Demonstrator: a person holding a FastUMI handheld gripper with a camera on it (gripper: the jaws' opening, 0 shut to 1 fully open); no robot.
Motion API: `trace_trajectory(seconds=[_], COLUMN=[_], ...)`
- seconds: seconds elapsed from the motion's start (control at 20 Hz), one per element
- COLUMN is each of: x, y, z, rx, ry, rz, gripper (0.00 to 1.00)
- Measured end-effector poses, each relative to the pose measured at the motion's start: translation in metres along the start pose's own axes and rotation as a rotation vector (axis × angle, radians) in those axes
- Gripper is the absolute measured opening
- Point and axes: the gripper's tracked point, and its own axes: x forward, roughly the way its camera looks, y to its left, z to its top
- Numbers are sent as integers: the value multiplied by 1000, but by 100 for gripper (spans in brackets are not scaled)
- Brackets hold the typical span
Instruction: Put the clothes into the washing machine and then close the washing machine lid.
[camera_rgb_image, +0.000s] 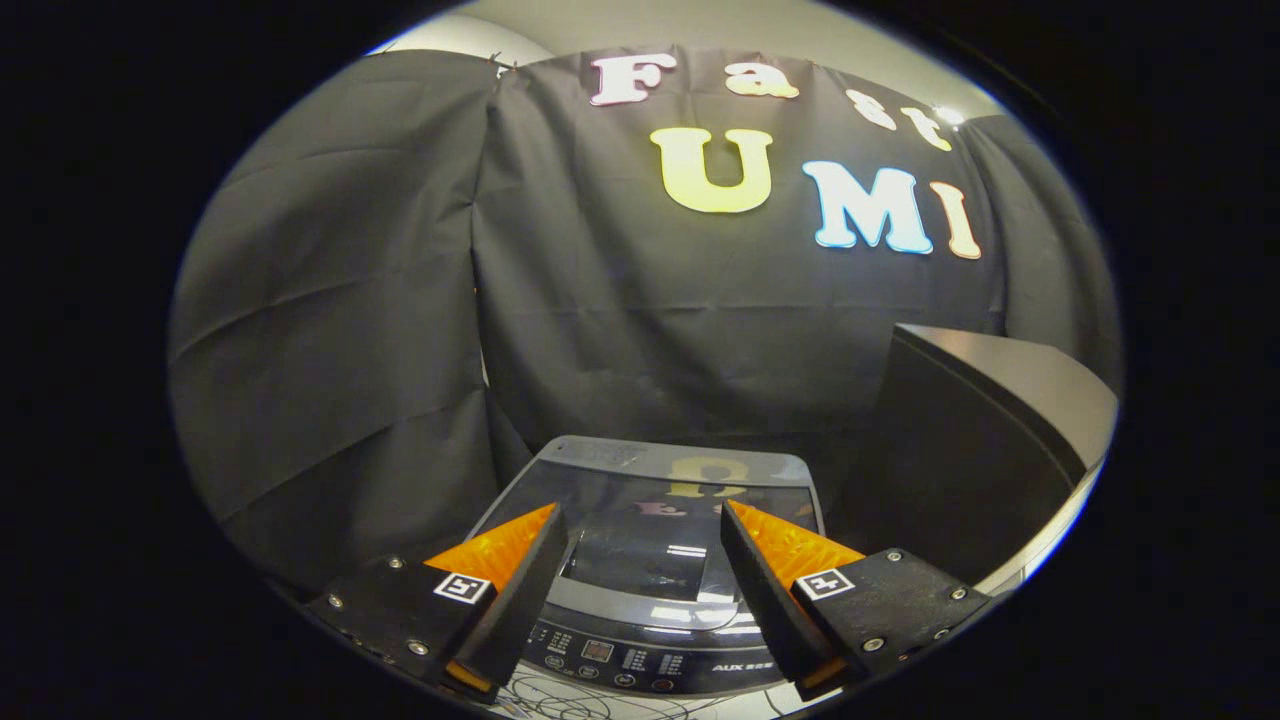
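your tool (642, 525) is spread wide w/ nothing between its fingers, hovering above the grey top-loading washing machine (650, 590). its dark glossy glass lid (655, 520) lies flat & looks shut, just ahead of and between the fingers; the control panel (620, 660) sits below them. no clothes to be seen, so can't tell if they're inside. if the lid needs opening, come down to its front edge squarely & lift slow, no jerking. mind the dark box (980, 440) on the right.

Washing machine (655, 560) below spread claw (641, 510) fingers, lid (650, 530) down; cabinet (985, 440) right.
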Motion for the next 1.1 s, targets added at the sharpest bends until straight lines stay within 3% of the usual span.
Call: trace_trajectory(seconds=[0.45,1.1], x=[-86,-208], y=[-63,-191], z=[18,42], rx=[5,7], ry=[-54,-184], rz=[33,-64], gripper=[95,95])
